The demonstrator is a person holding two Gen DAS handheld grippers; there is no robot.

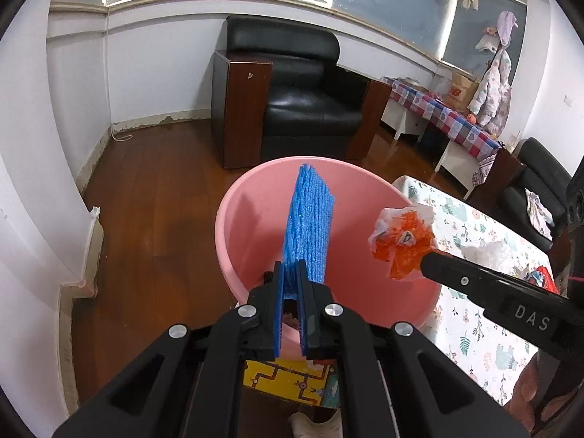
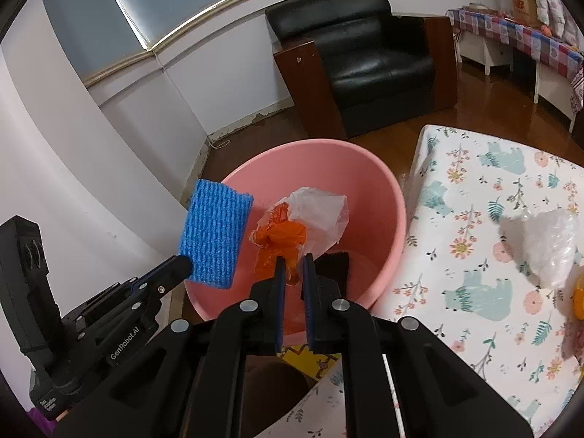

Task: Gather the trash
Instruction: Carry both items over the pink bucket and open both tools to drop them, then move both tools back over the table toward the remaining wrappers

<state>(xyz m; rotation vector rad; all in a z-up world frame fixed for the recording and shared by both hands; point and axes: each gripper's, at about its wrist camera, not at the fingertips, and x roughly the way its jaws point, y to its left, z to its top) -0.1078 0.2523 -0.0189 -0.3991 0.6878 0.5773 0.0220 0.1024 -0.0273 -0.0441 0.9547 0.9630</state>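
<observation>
Holding both pieces over the pink tub [image 2: 387, 197], the left hand-held gripper [image 1: 292, 277] is clamped on a blue sponge [image 1: 310, 219] and the right hand-held gripper [image 2: 294, 262] on an orange wrapper [image 2: 279, 241], neither dropped yet, while a clear bag [image 2: 544, 244] waits on the desk [image 2: 474, 189]

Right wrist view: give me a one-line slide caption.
Right gripper holds orange-and-clear plastic trash over the pink basin; left gripper brings a blue sponge cloth.

L claw [image 1: 291, 273] clamped, angled down, R claw [image 2: 293, 263] clamped, angled down, side by side
</observation>
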